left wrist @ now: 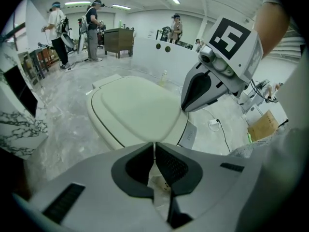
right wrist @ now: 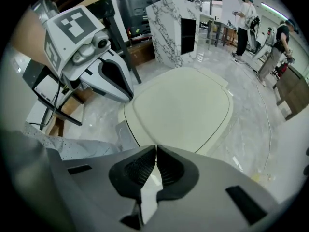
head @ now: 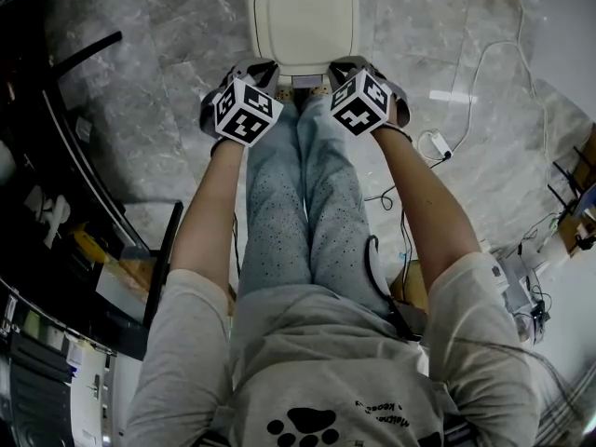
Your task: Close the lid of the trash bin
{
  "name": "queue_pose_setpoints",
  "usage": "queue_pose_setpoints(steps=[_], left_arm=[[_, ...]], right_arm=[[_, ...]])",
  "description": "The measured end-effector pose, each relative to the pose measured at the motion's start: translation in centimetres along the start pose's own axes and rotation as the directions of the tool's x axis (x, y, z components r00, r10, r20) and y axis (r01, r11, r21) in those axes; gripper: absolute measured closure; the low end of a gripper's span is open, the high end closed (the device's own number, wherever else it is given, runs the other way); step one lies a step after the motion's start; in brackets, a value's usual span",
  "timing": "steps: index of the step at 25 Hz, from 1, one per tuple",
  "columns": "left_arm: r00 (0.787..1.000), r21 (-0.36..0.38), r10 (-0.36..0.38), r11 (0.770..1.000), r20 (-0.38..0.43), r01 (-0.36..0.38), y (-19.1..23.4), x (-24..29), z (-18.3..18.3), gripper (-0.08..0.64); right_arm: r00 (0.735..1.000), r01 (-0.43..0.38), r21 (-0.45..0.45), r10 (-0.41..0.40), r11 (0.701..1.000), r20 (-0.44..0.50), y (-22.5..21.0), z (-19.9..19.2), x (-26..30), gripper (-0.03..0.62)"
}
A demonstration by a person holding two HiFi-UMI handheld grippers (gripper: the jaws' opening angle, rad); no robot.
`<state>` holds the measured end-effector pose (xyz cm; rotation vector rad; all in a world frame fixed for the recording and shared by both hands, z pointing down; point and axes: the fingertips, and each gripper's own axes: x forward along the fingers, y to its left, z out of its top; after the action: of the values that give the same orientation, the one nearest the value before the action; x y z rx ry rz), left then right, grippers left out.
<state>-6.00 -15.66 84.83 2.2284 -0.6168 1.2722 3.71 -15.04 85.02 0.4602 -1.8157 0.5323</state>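
Nearest the head camera is one grey shirt point(head: 317, 361) with a single black paw print point(head: 303, 424) and small lettering too blurred to read. Two grippers point down past the knees. The left gripper point(left wrist: 154, 150) and right gripper point(right wrist: 155, 154) each have jaws pressed together on nothing. One cream trash bin lid point(head: 303, 12) lies flat and closed just beyond them, on the marble floor point(head: 168, 82).

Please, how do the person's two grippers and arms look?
Both the left gripper and the right gripper have light grey shells, dark ribbed fingers and a white cube with black square markers. The person wears short grey sleeves.
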Motion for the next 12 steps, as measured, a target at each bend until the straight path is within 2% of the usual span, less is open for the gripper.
queue_pose_setpoints(steps=[7,12], left_arm=[[1.0,-0.082,-0.016,0.997,-0.002,0.016,-0.8,-1.3,1.3,0.54],[0.999,-0.16,0.006,0.987,0.052,0.003,-0.8,-3.8,3.3,0.54]], right_arm=[[0.995,-0.001,0.211,-0.02,0.978,0.096,-0.4,1.0,-2.4,0.56],[0.982,0.011,0.309,-0.068,0.951,0.173,-0.8,2.0,-5.3,0.56]])
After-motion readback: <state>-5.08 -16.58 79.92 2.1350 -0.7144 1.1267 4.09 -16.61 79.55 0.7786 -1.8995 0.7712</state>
